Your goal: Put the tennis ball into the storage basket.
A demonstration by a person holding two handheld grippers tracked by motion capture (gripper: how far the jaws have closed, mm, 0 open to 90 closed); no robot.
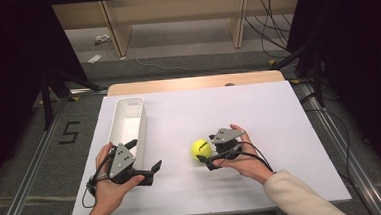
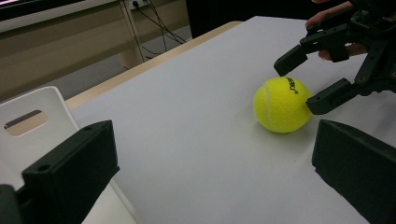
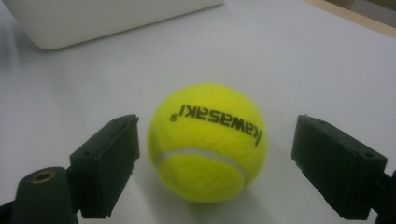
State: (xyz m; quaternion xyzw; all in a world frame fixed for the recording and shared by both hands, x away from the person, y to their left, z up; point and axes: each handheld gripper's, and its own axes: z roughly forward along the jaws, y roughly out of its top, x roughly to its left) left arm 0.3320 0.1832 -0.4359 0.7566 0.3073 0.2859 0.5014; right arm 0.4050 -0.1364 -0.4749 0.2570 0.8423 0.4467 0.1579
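A yellow tennis ball (image 1: 200, 149) lies on the white table top (image 1: 259, 113), right of centre. My right gripper (image 1: 206, 148) is open, its jaws standing on either side of the ball without touching it. In the right gripper view the ball (image 3: 208, 142) sits between the two pads (image 3: 109, 163) with gaps on both sides. My left gripper (image 1: 145, 154) is open and holds nothing, left of the ball near the white bin's near end. In the left gripper view the ball (image 2: 281, 105) lies ahead to the right, with the right gripper (image 2: 303, 81) around it.
A long white bin (image 1: 129, 99) stands along the table's left side and looks empty. Its handle end (image 2: 42, 107) is at the left in the left gripper view. A wooden edge (image 1: 192, 82) borders the far side. The table's front edge is close to both hands.
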